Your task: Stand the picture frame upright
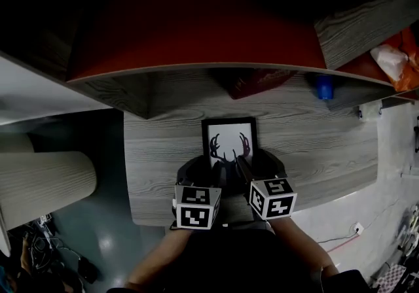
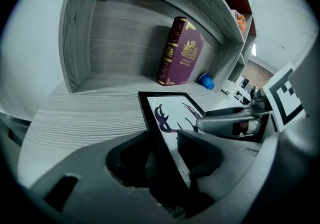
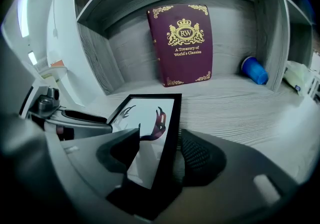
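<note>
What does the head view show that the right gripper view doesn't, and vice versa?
Only the head view: the ribbed beige cylinder and the floor beside it. Only the right gripper view: the gold title on the maroon book. Both: the picture frame, the blue cup and the wood-grain surface.

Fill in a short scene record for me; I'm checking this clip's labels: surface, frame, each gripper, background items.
surface: grey wood-grain desk under a shelf
picture frame: black, antler print, on the desk; flat or leaning back, cannot tell
left gripper: open, frame's left edge between its jaws
right gripper: open, frame's right edge between its jaws
background: maroon book upright at the back; blue cup to its right, apart
</note>
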Available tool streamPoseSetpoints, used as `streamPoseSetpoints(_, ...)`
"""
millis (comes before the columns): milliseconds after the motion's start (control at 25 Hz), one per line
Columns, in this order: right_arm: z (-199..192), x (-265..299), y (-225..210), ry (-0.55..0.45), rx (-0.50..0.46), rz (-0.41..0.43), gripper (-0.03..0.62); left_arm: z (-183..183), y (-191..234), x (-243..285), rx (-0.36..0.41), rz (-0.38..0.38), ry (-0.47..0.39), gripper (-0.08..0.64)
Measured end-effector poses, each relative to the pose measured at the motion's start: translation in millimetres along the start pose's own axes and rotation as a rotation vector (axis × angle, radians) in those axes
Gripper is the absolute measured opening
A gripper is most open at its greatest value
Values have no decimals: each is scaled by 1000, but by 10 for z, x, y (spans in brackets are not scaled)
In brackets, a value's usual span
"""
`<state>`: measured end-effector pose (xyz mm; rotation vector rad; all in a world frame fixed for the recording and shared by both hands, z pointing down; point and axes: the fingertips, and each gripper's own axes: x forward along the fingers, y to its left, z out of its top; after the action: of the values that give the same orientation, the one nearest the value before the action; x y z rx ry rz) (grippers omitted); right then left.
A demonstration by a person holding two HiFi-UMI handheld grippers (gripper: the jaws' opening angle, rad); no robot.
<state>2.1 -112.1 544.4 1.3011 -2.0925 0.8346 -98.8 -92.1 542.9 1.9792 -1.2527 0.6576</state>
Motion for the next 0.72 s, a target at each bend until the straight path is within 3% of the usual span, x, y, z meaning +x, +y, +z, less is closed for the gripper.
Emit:
streamPoseSetpoints(200,6,-8,51,-8,59,22,246,28,53,-1,-87,86,-39,144)
streamPoseSetpoints(440,-41,-52,-4,-6,85,9,146,-6,79,-37,-107,148,-35,140)
streamPoseSetpoints(720,-61,-130,70,-24,83,38,121,-42,114,-184,-150,210,-74,135)
